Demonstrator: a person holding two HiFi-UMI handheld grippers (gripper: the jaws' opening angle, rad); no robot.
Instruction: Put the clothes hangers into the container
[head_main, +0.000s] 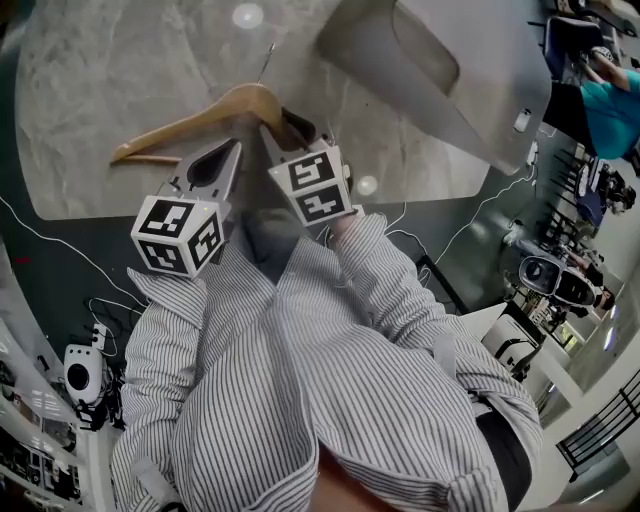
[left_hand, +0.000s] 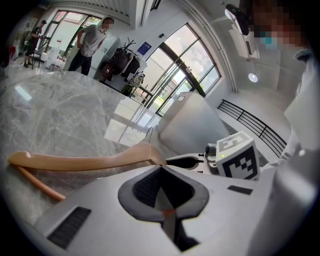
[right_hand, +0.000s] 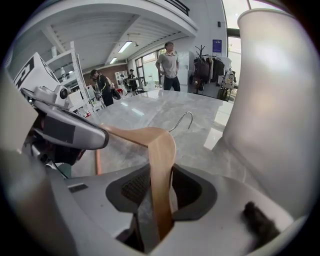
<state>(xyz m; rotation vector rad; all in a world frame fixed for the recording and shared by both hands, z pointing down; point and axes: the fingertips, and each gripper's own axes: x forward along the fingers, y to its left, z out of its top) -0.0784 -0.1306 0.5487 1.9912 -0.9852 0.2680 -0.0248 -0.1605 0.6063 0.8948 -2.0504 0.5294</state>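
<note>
Wooden clothes hanger (head_main: 190, 122) lies flat on the marble bench (head_main: 100, 60) close to its near edge, its metal hook (head_main: 265, 62) pointing toward the far edge. The right hand-held gripper (head_main: 283, 135) straddles the hanger's right arm, jaws apart, with a sliver of bench showing between one pad and the wood. The left hand-held gripper (head_main: 235, 148), jaws together and empty, hovers just beside the hanger's left arm. The pale container (head_main: 470, 90) stands at the bench's right end, apart from the hanger.
</note>
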